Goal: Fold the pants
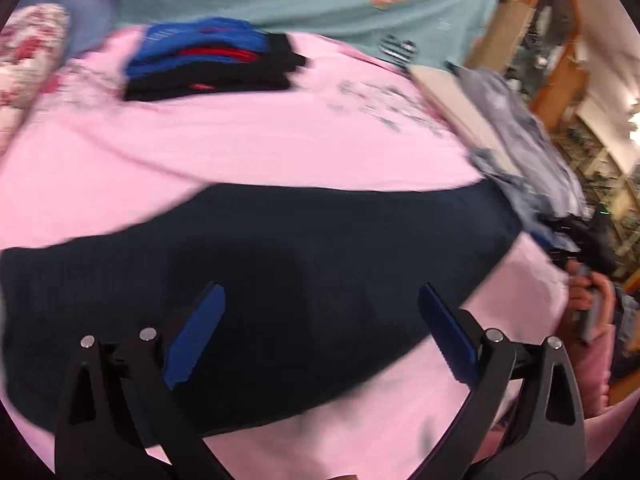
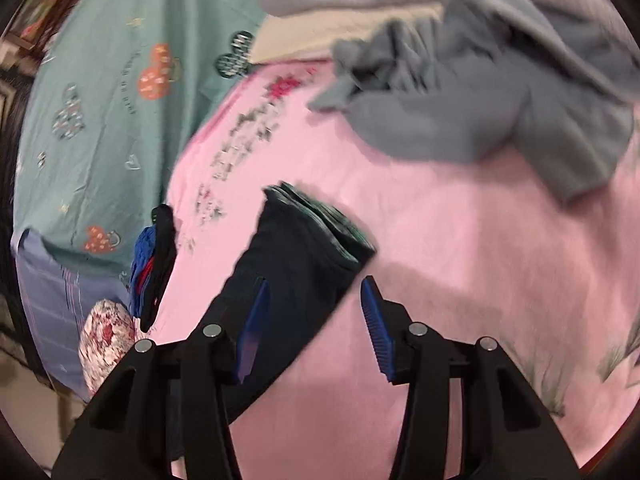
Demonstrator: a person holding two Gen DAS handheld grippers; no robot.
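Dark pants (image 1: 256, 264) flat on pink sheet (image 1: 240, 148), beneath both fingertip pairs. Left gripper (image 1: 320, 300) spread wide, holding nothing, angled down. Right gripper (image 2: 314, 292) open, empty, waistband just beyond tips.

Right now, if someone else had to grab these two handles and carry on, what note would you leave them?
Left gripper: open, holding nothing, over the dark pants.
Right gripper: open, holding nothing, at one end of the pants.
The pants lie as a long narrow strip on the pink sheet; they look folded lengthwise, which end is which is unclear.
Done: a folded stack of clothes sits at the far side.
Left: fold this strip across and stack it. A grey pile of clothes is unfolded.
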